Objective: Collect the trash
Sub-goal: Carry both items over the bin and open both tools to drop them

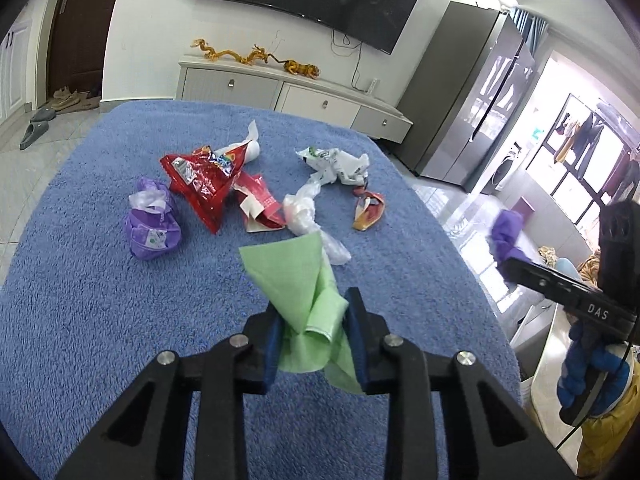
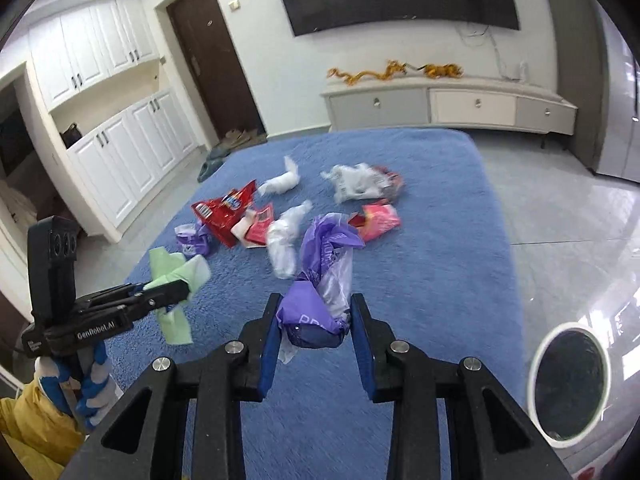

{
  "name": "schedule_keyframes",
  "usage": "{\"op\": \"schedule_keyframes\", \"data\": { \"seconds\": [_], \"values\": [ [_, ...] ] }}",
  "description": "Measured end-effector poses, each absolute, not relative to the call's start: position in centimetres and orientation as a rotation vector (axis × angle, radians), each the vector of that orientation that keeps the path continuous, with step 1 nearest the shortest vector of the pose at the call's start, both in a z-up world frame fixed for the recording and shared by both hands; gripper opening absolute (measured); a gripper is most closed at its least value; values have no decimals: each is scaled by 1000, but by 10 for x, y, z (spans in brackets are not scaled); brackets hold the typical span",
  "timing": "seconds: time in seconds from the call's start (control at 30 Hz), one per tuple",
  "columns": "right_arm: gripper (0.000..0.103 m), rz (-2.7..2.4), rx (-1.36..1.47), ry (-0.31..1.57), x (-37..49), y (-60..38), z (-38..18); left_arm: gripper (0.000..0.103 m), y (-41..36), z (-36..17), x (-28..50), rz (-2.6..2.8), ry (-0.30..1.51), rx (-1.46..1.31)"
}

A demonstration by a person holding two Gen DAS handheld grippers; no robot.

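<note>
Your left gripper point(image 1: 310, 332) pinches a crumpled green paper sheet point(image 1: 298, 276) above the near part of the blue towel point(image 1: 100, 300); your right gripper point(image 2: 314, 328) clamps a purple plastic bag point(image 2: 320, 280). The rest lies mid-towel: red snack bag point(image 1: 204, 180), purple wad point(image 1: 152, 226) at left, white wrapper point(image 1: 338, 164) farther back. A white-rimmed bin point(image 2: 570, 384) sits near right.

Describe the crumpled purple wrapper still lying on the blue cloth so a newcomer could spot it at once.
Start at the fuzzy blue cloth covering the table. Among the litter, find the big shiny red snack bag. Just left of it, at the pile's outer edge, sits the crumpled purple plastic wrapper, the only purple piece lying on the cloth, with a white label.
</note>
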State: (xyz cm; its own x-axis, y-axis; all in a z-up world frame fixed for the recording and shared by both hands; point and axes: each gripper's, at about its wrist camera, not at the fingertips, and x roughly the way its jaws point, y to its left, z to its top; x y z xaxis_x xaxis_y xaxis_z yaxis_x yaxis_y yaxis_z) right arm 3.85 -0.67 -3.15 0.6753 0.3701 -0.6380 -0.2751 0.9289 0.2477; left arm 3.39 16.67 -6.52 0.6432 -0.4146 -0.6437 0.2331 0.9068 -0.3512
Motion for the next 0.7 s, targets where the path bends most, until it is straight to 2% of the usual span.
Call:
{"op": "schedule_keyframes", "data": {
  "seconds": [0.4, 0.7],
  "values": [
    [31, 161, 215, 672, -19, -107, -21, 24, 124, -41, 32, -457, 792, -255],
    [31, 24, 284, 640, -39, -183, -28, 24, 19, -7, 59, -595, 805, -168]
  ]
}}
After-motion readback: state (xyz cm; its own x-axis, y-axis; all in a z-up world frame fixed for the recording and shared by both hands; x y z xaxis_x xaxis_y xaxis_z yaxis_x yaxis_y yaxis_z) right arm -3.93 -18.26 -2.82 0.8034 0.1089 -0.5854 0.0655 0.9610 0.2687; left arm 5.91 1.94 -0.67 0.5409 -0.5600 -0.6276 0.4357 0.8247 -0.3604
